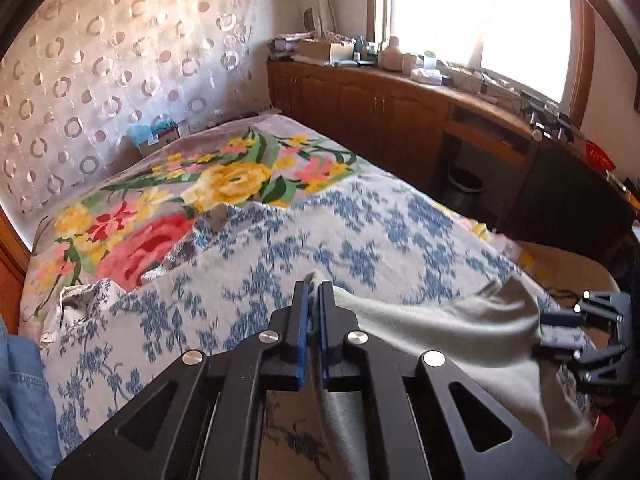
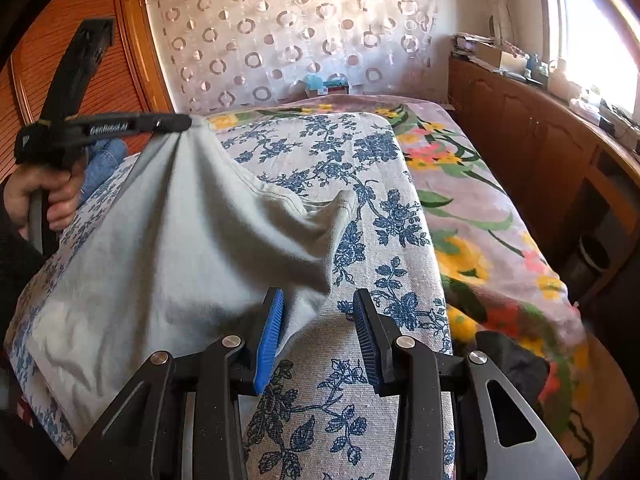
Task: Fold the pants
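Nearest, left wrist view: left gripper (image 1: 314, 292), black frame with blue pads, jaws pressed together on a pinched edge of the pants (image 1: 440, 320). Grey fabric runs between the pads and trails off toward 4 o'clock.

Right wrist view: right gripper (image 2: 318, 300), jaws standing apart. The grey cloth's edge lies against the left blue pad (image 2: 270, 336); the right pad is clear of it, over the sheet. Nothing clamped.

Pants, pale grey, draped over the near left part of the bed, rising in a tent toward 10 o'clock where the left gripper lifts one corner. A hand (image 2: 52, 196) grips that tool's handle at 9 o'clock.

Beneath: blue-floral sheet (image 2: 340, 160), spread on the bed, reaching to 12 o'clock.

Under and beyond it: flowered blanket (image 2: 472, 208), pink ground with yellow and red blooms, exposed toward 2 o'clock.

Blue denim (image 2: 104, 160), partly hidden, at 9 o'clock behind the pants.

Farther: wooden cabinet run (image 2: 532, 136) at 2 o'clock, cluttered on top.

Farthest: curtain with ring pattern (image 2: 280, 40) at 12 o'clock; bright window (image 2: 600, 40) at 1 o'clock.
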Action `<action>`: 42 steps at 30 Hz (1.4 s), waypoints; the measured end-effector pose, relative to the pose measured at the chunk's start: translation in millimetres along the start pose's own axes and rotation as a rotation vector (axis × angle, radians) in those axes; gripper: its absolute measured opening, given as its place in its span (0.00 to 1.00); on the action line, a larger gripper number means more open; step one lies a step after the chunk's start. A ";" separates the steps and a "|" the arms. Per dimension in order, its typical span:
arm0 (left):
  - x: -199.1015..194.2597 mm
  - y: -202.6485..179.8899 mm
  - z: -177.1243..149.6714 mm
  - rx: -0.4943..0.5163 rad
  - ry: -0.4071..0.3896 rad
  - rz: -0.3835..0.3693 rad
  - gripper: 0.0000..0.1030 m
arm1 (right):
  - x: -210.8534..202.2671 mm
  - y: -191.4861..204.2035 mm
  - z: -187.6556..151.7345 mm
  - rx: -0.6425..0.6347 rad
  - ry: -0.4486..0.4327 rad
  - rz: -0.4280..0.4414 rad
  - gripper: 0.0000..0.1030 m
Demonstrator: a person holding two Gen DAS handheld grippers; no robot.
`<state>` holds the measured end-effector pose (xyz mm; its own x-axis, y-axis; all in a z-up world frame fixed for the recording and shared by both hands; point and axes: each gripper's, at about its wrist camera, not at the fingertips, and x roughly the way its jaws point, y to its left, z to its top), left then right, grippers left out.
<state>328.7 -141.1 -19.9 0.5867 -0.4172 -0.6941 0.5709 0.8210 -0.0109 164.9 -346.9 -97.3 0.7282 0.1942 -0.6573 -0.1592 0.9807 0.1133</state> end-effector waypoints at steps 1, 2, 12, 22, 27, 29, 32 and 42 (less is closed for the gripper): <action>2.3 1.1 1.2 -0.003 0.007 -0.002 0.06 | -0.1 0.1 -0.1 0.000 0.000 -0.002 0.36; 4.3 1.1 1.3 -0.004 0.019 0.000 0.07 | -0.3 0.2 -0.4 0.001 0.000 -0.003 0.36; -17.7 2.5 -29.5 -0.016 0.025 0.019 0.56 | -1.2 0.6 0.1 -0.001 0.003 -0.015 0.36; -59.4 -14.2 -80.4 -0.030 0.029 0.012 0.65 | -2.1 -2.5 0.2 0.002 0.003 -0.026 0.36; -79.1 -17.9 -104.2 -0.061 0.030 0.041 0.65 | -1.7 -2.7 1.4 -0.006 0.006 -0.030 0.36; -86.5 -18.7 -113.6 -0.079 0.029 0.045 0.65 | -1.8 -2.8 1.4 -0.009 0.007 -0.031 0.36; -95.8 -21.2 -128.3 -0.101 0.026 0.050 0.65 | -1.7 -1.3 1.7 -0.016 0.008 -0.038 0.36; -105.0 -35.3 -169.1 -0.146 0.078 0.001 0.60 | -2.3 -3.8 1.6 -0.009 0.007 -0.058 0.36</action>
<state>149.8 -60.4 -68.3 0.5377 -0.3900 -0.7475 0.4776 0.8715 -0.1111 164.9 -351.0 -95.0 0.7318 0.1364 -0.6678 -0.1225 0.9901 0.0680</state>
